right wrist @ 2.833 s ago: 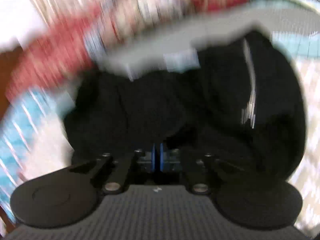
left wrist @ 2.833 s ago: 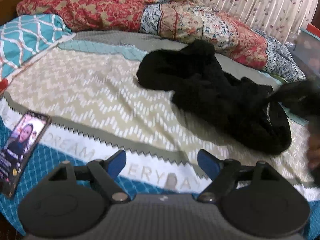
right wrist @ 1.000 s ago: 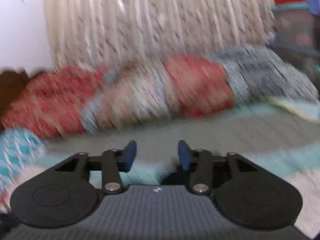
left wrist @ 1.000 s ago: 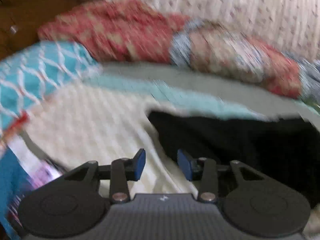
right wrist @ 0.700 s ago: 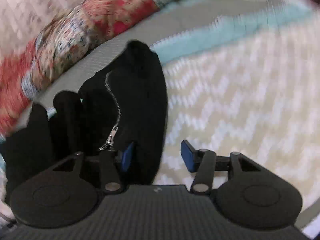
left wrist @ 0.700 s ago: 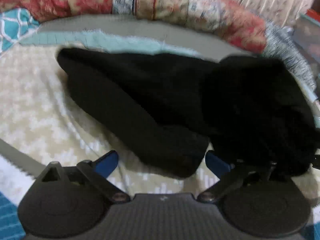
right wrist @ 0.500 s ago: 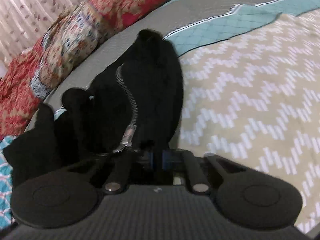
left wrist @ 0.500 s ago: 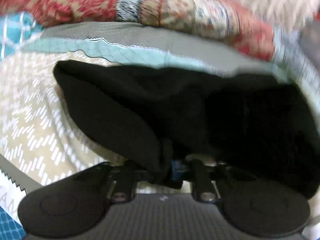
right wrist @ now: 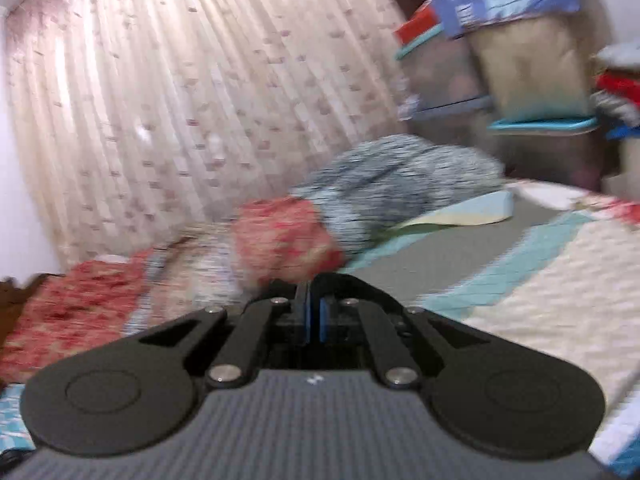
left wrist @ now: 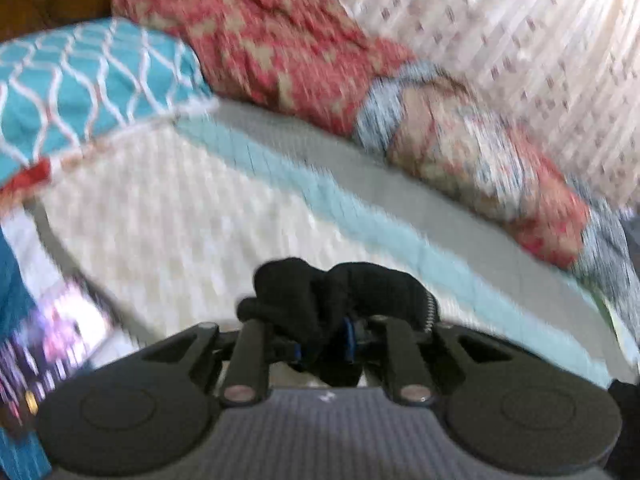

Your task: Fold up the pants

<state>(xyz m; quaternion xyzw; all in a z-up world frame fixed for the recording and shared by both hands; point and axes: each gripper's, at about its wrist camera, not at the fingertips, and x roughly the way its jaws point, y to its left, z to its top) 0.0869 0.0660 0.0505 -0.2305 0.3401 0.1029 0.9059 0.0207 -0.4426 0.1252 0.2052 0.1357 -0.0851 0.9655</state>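
Between left claw [left wrist: 323, 339] pads, bunched black pants [left wrist: 332, 292].

1. A red floral blanket [left wrist: 280, 48] lies bunched at 12 o'clock on the bed [left wrist: 168, 216].
2. A teal pillow [left wrist: 80, 84] sits at 10 o'clock.
3. A lit phone [left wrist: 52, 344] lies at 8 o'clock.
4. A curtain [right wrist: 180, 100] hangs behind.
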